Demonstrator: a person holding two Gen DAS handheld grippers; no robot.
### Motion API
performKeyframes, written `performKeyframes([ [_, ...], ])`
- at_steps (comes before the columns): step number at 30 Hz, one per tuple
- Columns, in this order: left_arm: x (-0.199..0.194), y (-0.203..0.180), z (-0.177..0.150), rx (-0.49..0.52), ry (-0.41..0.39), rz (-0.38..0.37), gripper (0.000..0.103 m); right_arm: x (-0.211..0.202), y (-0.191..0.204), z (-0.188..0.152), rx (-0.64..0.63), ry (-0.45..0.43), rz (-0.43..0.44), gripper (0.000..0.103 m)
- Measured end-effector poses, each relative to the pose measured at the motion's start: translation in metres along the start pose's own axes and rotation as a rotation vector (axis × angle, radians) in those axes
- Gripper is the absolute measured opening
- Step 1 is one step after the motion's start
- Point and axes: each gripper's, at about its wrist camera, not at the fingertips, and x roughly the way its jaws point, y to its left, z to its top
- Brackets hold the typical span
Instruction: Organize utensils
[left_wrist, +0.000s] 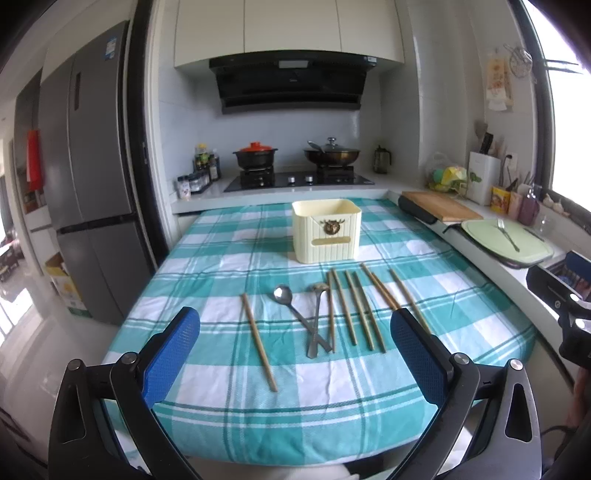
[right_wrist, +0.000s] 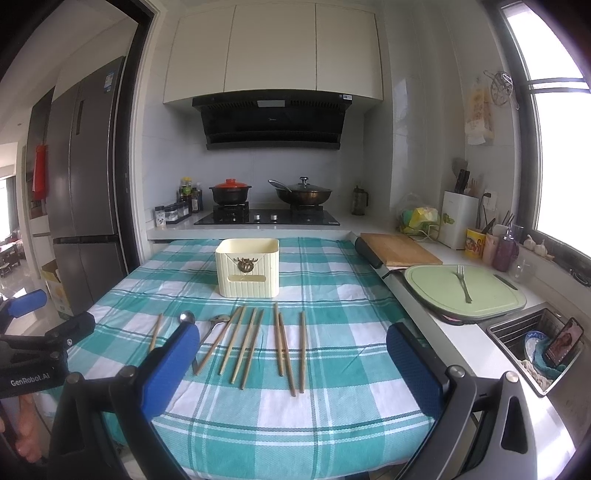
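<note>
A cream utensil holder (left_wrist: 327, 230) stands on the teal checked tablecloth (left_wrist: 221, 258); it also shows in the right wrist view (right_wrist: 247, 267). In front of it lie several wooden chopsticks (left_wrist: 360, 310) (right_wrist: 251, 345), one apart at the left (left_wrist: 259, 341) (right_wrist: 155, 332), and two crossed metal spoons (left_wrist: 306, 317) (right_wrist: 207, 332). My left gripper (left_wrist: 295, 332) is open and empty, above the table's near edge. My right gripper (right_wrist: 291, 347) is open and empty, further right.
A counter runs along the right with a wooden board (right_wrist: 399, 249), a green cutting board with a fork (right_wrist: 463, 284) and a sink (right_wrist: 535, 350). The stove with pots (right_wrist: 266, 216) is behind the table. A fridge (left_wrist: 88, 177) stands at the left.
</note>
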Motion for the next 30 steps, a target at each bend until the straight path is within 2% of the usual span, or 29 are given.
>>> performKeyframes([
  [17, 0.003, -0.001, -0.001, 0.001, 0.025, -0.015, 0.103, 0.001, -0.002, 0.000, 0.001, 0.000, 0.001, 0.103],
  [23, 0.017, 0.005, -0.007, -0.028, 0.107, -0.040, 0.103, 0.002, -0.002, 0.000, 0.004, 0.006, 0.002, 0.103],
  [30, 0.025, 0.024, -0.007, -0.110, 0.111, -0.058, 0.103, 0.007, -0.005, -0.001, 0.004, 0.013, 0.013, 0.103],
])
